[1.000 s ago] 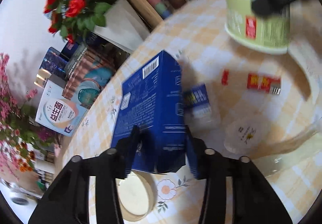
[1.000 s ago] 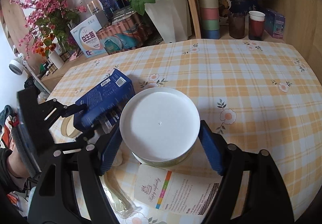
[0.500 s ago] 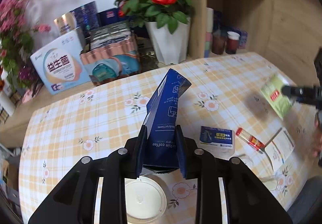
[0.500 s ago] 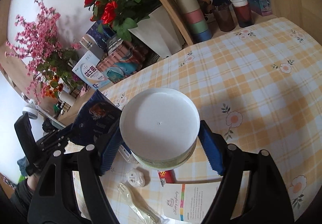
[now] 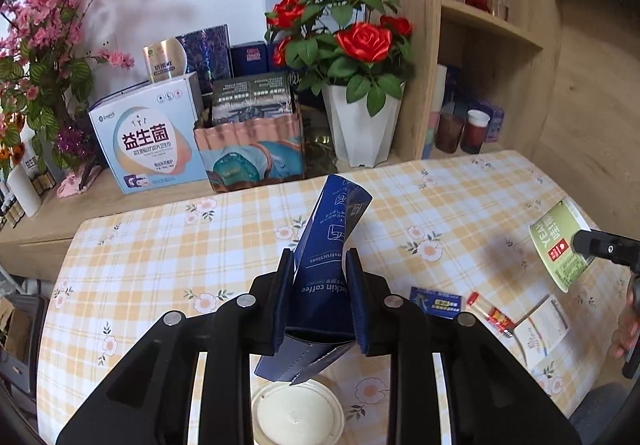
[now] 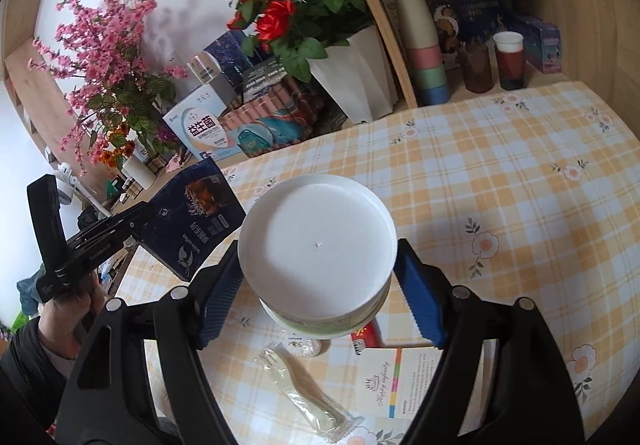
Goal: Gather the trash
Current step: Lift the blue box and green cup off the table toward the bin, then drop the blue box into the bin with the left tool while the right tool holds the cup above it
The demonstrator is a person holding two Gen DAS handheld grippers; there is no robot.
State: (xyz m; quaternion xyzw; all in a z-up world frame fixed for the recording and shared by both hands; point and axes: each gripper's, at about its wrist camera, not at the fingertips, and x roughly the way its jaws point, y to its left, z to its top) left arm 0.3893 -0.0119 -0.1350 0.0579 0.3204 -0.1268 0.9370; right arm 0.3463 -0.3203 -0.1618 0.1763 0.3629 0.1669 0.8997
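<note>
My left gripper (image 5: pixel 318 293) is shut on a dark blue coffee box (image 5: pixel 324 269) and holds it lifted above the checked tablecloth (image 5: pixel 160 245); the box also shows in the right wrist view (image 6: pixel 192 217). My right gripper (image 6: pixel 320 285) is shut on a white-bottomed green paper bowl (image 6: pixel 316 241), held above the table; the bowl shows at the right edge of the left wrist view (image 5: pixel 558 245). On the table lie a small blue packet (image 5: pixel 436 300), a red sachet (image 5: pixel 494 315), a paper card (image 6: pixel 394 381), a wrapped plastic fork (image 6: pixel 304 389) and a round lid (image 5: pixel 296 413).
Behind the table stand a white vase of red roses (image 5: pixel 360 125), boxes (image 5: pixel 148 141), pink blossoms (image 5: pixel 40 45) and a wooden shelf (image 6: pixel 460 45) with stacked cups and jars. The person's left hand (image 6: pixel 72 305) holds the other gripper.
Both grippers have risen from the table with their loads. The blue box went from lying tilted low to held upright and high; the bowl lifted clear of the card and fork.
</note>
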